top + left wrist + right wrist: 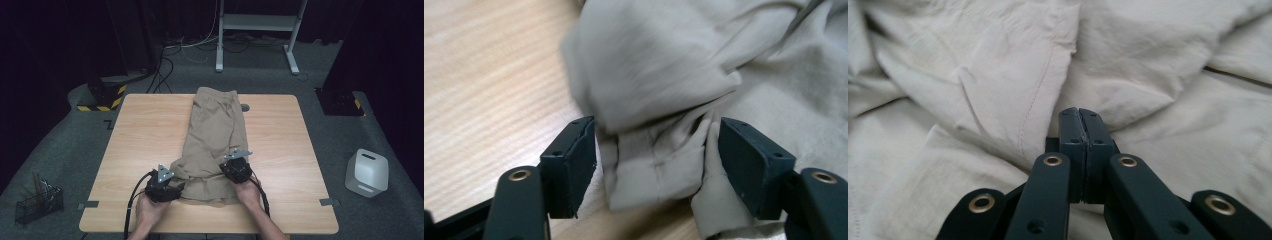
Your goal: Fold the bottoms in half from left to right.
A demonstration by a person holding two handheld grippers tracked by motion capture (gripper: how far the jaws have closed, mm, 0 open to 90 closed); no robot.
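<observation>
On the light wooden desk [145, 135], a pair of beige cotton shorts [212, 130] lies lengthwise down the middle, waistband at the far edge and leg hems bunched toward me. I read the step as taking hold of the near hems for a fold.

My left gripper [162, 186] sits at the near left corner of the cloth. In the left gripper view its fingers [569, 165] stand spread, with the folded hem of the shorts [654, 170] lying between them, not yet pinched. The right gripper [236, 169] rests on the right leg. In the right gripper view its fingers [1081, 150] are pressed together, and I cannot tell whether any cloth is caught between them or whether they merely lie on top.

To do this well, I would push the left fingers further over the hem, so that both layers sit deep between the pads before I close. I would check the right hold with a small lift. Then both hands should rise evenly, or the fabric may skew and crease.
</observation>
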